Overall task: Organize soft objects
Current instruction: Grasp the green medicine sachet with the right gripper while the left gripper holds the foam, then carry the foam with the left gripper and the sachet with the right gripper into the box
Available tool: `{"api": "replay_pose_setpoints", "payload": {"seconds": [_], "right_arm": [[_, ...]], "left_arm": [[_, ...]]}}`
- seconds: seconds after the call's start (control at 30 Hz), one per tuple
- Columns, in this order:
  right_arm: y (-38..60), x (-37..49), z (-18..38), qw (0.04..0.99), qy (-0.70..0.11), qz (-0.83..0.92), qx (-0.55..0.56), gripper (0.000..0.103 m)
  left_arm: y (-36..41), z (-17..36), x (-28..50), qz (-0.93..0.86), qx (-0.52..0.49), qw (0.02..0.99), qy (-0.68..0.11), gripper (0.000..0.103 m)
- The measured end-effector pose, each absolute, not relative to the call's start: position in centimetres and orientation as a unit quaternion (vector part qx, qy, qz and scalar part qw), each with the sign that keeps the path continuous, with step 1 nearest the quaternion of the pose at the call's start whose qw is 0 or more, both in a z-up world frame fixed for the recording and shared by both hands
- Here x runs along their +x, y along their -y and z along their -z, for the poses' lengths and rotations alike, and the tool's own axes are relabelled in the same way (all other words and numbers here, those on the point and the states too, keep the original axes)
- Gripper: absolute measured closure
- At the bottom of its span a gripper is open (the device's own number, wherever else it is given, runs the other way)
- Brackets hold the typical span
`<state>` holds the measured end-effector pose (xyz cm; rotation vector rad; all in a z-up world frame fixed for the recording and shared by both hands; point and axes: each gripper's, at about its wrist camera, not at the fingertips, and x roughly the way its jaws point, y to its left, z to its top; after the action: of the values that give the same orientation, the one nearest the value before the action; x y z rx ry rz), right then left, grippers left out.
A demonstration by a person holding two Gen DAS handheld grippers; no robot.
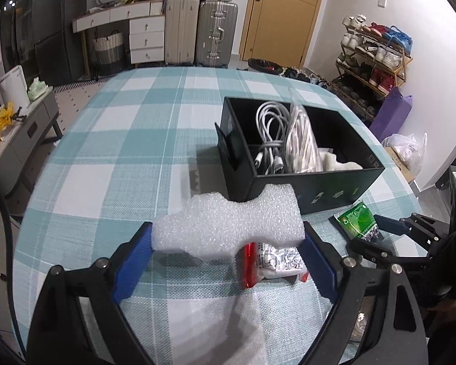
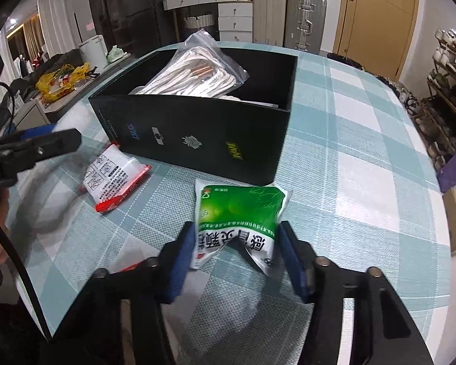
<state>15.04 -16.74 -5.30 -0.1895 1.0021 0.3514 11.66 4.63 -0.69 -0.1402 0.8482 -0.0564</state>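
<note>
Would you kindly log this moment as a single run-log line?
left gripper: shut on foam piece | right gripper: shut on green packet | red-white packet: on table | black box: open

**A crowded room behind a checked worktop**

A worktop (image 1: 112, 140) covered in teal-and-white checked cloth fills the foreground. Behind it, against the far wall, two upright suitcases (image 1: 200, 33), one beige and one silver, stand beside a closed wooden door (image 1: 282, 9) with a dark handle. To their left sits a white chest of drawers (image 1: 146, 38), with a striped laundry basket (image 1: 108, 50) beneath the adjoining desk. A wooden shoe rack (image 1: 377, 57) packed with trainers lines the white right-hand wall, a purple bag (image 1: 390, 115) leaning below it. A low grey cabinet (image 1: 24, 133) at left carries yellow bags. Dark glossy wardrobe doors (image 1: 45, 21) reflect ceiling lights.
</note>
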Motion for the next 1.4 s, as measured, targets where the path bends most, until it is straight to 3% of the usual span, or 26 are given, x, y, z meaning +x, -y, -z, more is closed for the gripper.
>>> {"api": "replay_pose_setpoints", "payload": {"seconds": [0.17,0.97,1.4], "right_arm": [[17.8,14.6,5.1,0.862,-0.471,-0.173,-0.071,0.063],[18.0,11.8,-1.7,0.912,-0.344,-0.222,-0.021,0.064],[17.0,13.9,-1.9,0.916,-0.332,-0.225,-0.021,0.064]], "left_arm": [[-4.4,0.0,11.3,0.028,-0.058,0.915,-0.398,0.012],[-3.2,-3.2,11.6,0.028,-0.011,0.936,-0.351,0.012],[-2.2,-3.6,13.9,0.043,-0.006,0.937,-0.347,0.012]]}}
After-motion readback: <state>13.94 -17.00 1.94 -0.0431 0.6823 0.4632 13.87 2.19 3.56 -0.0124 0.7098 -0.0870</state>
